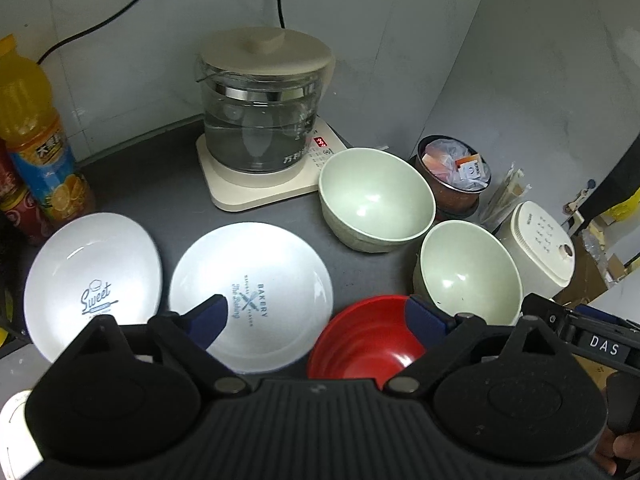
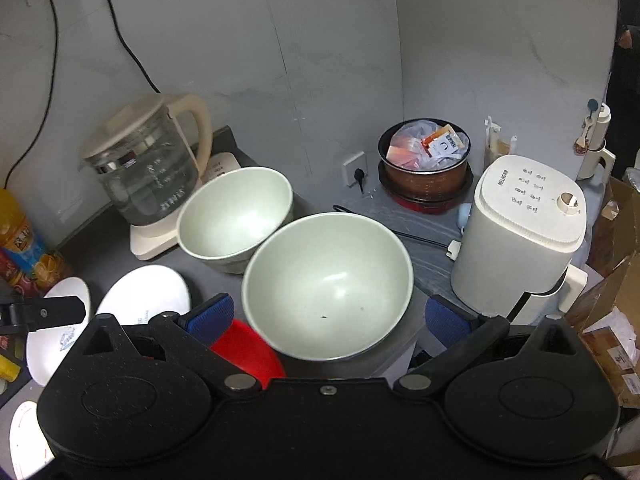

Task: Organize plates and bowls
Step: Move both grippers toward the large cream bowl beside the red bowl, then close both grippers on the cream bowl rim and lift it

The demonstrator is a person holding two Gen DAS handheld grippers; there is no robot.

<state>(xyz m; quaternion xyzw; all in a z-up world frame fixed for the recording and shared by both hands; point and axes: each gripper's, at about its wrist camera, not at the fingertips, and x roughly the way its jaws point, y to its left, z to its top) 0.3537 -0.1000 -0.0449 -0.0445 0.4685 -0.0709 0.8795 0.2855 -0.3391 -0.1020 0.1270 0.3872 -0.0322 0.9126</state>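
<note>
Far left on the grey worktop [image 1: 168, 196], an orange juice bottle [image 1: 36, 140] and a red can [image 1: 18, 208] stand against the wall, and just in front of them lies the "Sweet" plate [image 1: 94, 280], its left rim close to the worktop's edge. A thin strip of bare surface separates it from the "Bakery" plate [image 1: 256, 288], flat and empty. The left tongs [image 1: 320, 316] hang above, blue pads spread wide with nothing between them, one pad over the Bakery plate, the other over the red bowl [image 1: 364, 340], which sits at the near edge just beside that plate. Behind, the glass kettle [image 1: 260, 116] on its cream base fills the back corner, with open grey room in front of it. Moving right, the far green bowl [image 2: 236, 216] touches the kettle base, and the near green bowl [image 2: 328, 284] is right up against it, rim to rim. The right tongs [image 2: 328, 316] are spread too, pads either side of that near bowl's front rim, gripping nothing. Tight quarters further right: a brown pot [image 2: 424, 168] stuffed with packets at the wall, then a white appliance [image 2: 524, 228] close to the near bowl, its cord trailing across the gap.
</note>
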